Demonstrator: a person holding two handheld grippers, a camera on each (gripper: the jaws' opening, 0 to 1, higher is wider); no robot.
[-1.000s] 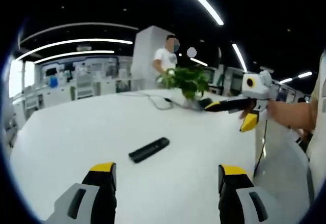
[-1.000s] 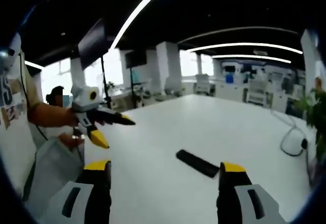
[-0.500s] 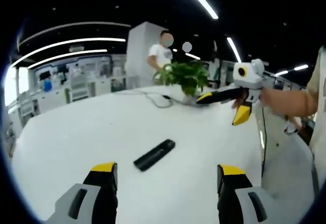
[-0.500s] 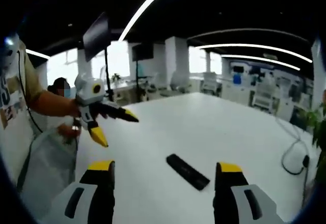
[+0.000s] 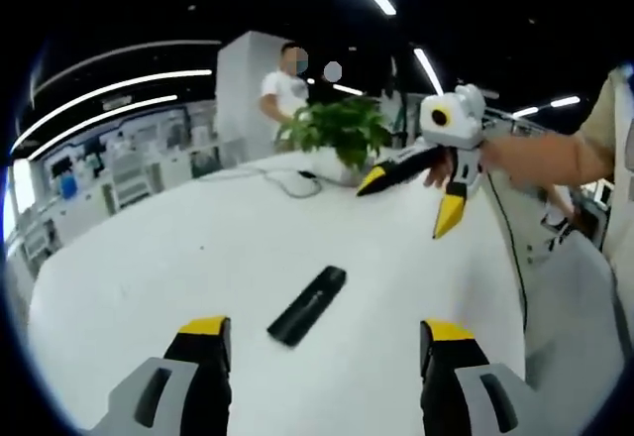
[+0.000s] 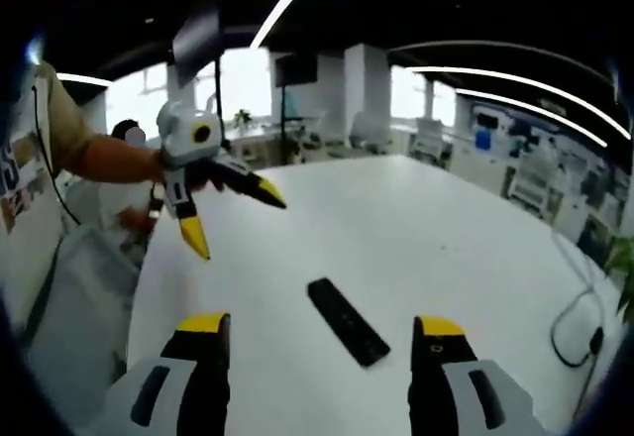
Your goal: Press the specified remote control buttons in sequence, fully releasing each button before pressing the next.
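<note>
2 grippers hover above a broad white surface (image 5: 149, 248) with 1 black remote control (image 5: 308, 304) lying flat on it, touched by neither. In the left gripper view, from the left: office desks and shelving stand far back under curved ceiling lights, then the left gripper (image 5: 317, 352) rises from the bottom with its yellow-tipped jaws spread wide and nothing between them; the remote sits just beyond and between those tips, angled up to the right. Behind it a cable (image 5: 277, 180) trails over the surface toward a leafy potted plant (image 5: 337, 134), and a person in a white shirt (image 5: 282, 94) stands behind the plant. Further right the right gripper (image 5: 408, 198) is held in the air by a hand (image 5: 500, 159), its jaws parted, 1 pointing left, 1 down. In the right gripper view, the left gripper (image 6: 236, 220) shows at upper left with jaws apart; the right gripper (image 6: 317, 342) rises at the bottom, jaws spread and empty, with the remote (image 6: 347, 321) between the tips, slanting down to the right
</note>
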